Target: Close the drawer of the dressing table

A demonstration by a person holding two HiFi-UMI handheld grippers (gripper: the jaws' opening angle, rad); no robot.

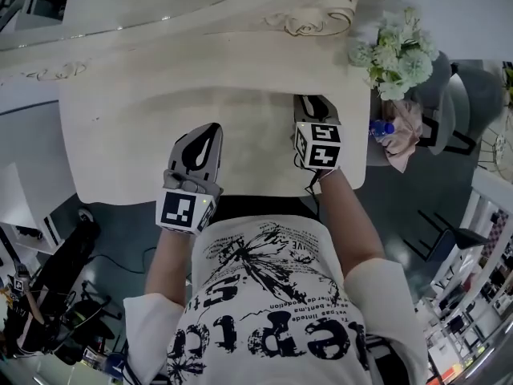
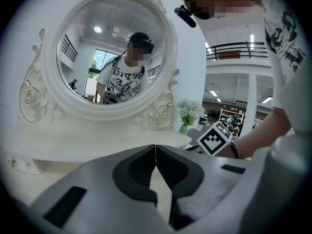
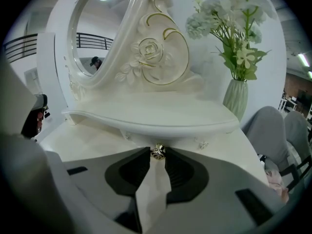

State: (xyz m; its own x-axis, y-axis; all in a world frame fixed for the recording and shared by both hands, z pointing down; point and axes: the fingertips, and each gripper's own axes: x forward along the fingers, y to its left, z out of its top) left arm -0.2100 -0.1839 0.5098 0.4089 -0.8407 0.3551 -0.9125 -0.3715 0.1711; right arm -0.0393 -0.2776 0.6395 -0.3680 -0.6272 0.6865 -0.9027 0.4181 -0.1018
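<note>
The white dressing table (image 1: 144,111) carries a raised shelf with an oval mirror (image 2: 114,48). A small metal drawer knob (image 3: 157,153) sits just under the shelf's front edge. My right gripper (image 3: 157,152) has its jaw tips closed on that knob from both sides. In the head view the right gripper (image 1: 308,103) points at the shelf's base, and the drawer front is hidden there. My left gripper (image 2: 155,148) is shut on nothing and hovers over the tabletop, left of the right one (image 1: 205,131). How far out the drawer stands cannot be told.
A pale green vase of white flowers (image 3: 236,99) stands at the table's right end (image 1: 397,54). Beside it lie a blue-capped bottle (image 1: 382,128) and a pink cloth (image 1: 405,135). A grey chair (image 1: 473,95) stands to the right. Bare tabletop lies between the grippers.
</note>
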